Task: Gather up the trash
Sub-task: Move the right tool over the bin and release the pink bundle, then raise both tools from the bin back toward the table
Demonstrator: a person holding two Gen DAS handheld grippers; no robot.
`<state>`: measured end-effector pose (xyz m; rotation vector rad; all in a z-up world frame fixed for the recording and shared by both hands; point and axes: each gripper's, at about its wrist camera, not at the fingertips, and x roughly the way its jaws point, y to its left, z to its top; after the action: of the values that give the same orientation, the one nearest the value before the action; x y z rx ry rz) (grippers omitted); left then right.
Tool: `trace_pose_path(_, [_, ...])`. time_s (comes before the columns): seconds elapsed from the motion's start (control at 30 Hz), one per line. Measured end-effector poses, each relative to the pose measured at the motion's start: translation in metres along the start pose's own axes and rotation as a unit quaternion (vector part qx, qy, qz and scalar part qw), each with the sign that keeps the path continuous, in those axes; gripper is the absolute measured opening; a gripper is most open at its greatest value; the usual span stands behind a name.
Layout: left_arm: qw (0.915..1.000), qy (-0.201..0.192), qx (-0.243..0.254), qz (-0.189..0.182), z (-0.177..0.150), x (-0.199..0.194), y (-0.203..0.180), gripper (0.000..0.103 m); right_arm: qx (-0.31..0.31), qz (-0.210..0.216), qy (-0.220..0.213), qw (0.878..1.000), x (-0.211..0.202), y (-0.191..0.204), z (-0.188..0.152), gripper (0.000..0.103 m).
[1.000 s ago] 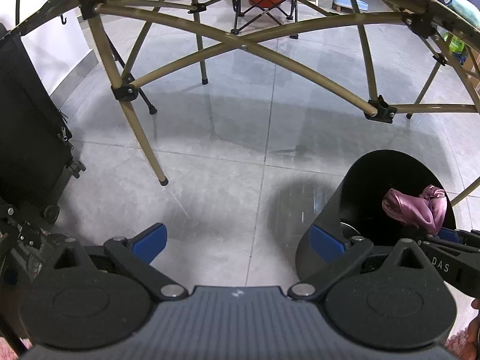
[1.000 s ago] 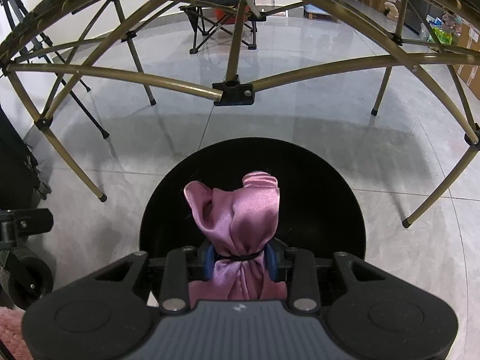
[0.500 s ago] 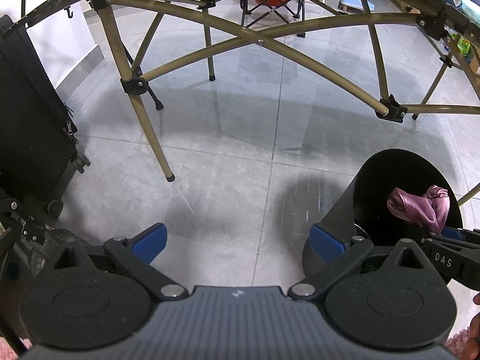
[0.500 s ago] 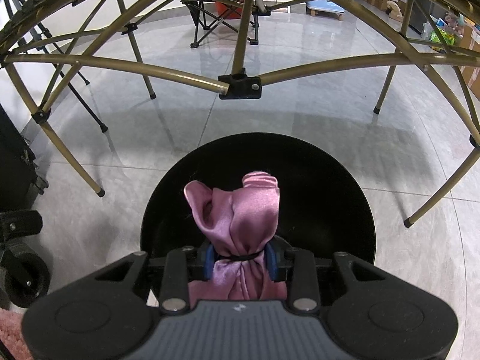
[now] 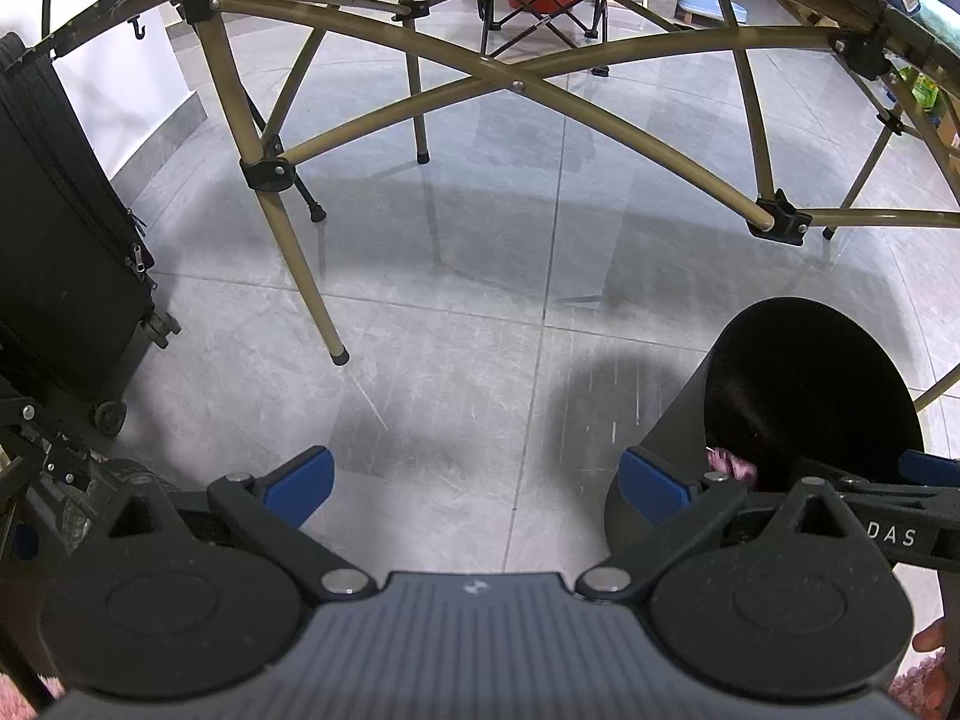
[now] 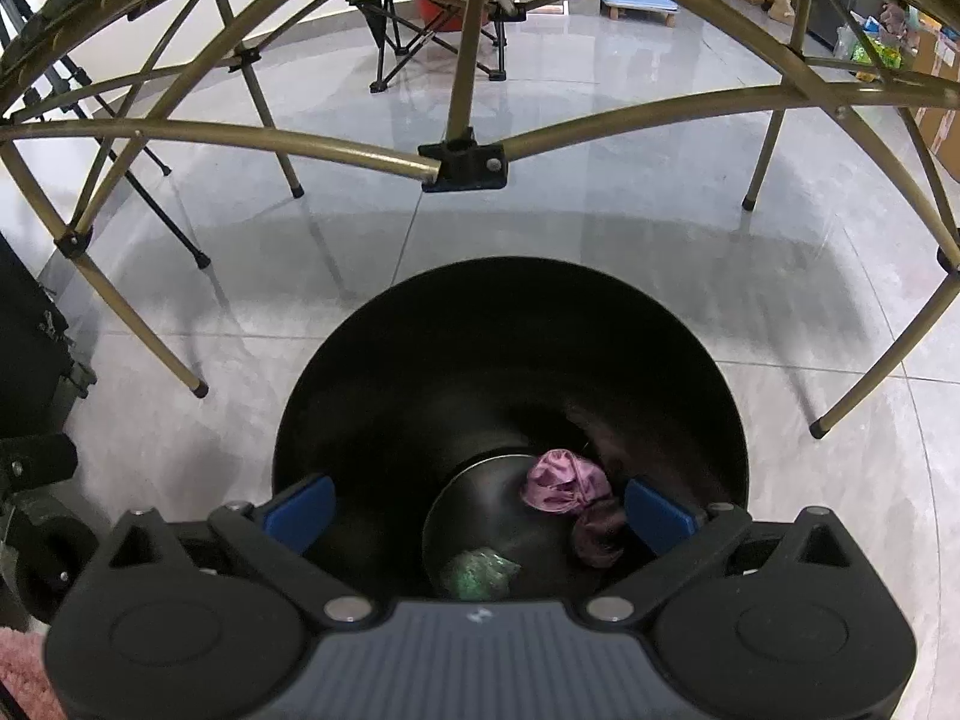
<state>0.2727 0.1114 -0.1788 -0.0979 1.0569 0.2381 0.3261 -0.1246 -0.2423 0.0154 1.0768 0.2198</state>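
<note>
A black round bin (image 6: 420, 372) stands on the grey tiled floor right below my right gripper (image 6: 478, 510). Its jaws are opening wide, and nothing is pressed between the blue pads. A pink satin bundle (image 6: 564, 489) lies loose on the bin's bottom, beside a crumpled green scrap (image 6: 480, 573). In the left wrist view the bin (image 5: 672, 450) is at the lower right, with a bit of the pink bundle (image 5: 732, 467) showing inside. My left gripper (image 5: 477, 483) stands open and empty over bare floor, to the left of the bin.
The brass-coloured legs and braces of a folding frame (image 6: 462, 159) arch over and around the bin. A black wheeled suitcase (image 5: 60, 252) stands at the left. A folding camp chair (image 5: 540, 6) is at the back. A pink rug's edge (image 6: 24, 678) shows at the lower left.
My right gripper's jaws have spread from tight on the pink bundle to wide apart. The bundle has dropped to the bottom of the bin. My left gripper stays open.
</note>
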Motion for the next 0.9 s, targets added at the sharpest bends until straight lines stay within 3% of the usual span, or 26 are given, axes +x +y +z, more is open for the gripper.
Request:
trace_pose_path(0.6, [1.0000, -0.006, 0.001, -0.003, 0.001, -0.006, -0.003, 0.103, -0.011, -0.003, -0.014, 1.000, -0.010, 0.001, -0.001, 0.103])
trace_pose_path(0.9, [0.9990, -0.040, 0.000, -0.017, 0.005, -0.025, -0.008, 0.103, -0.008, -0.003, -0.044, 0.999, -0.030, -0.003, 0.001, 0.103])
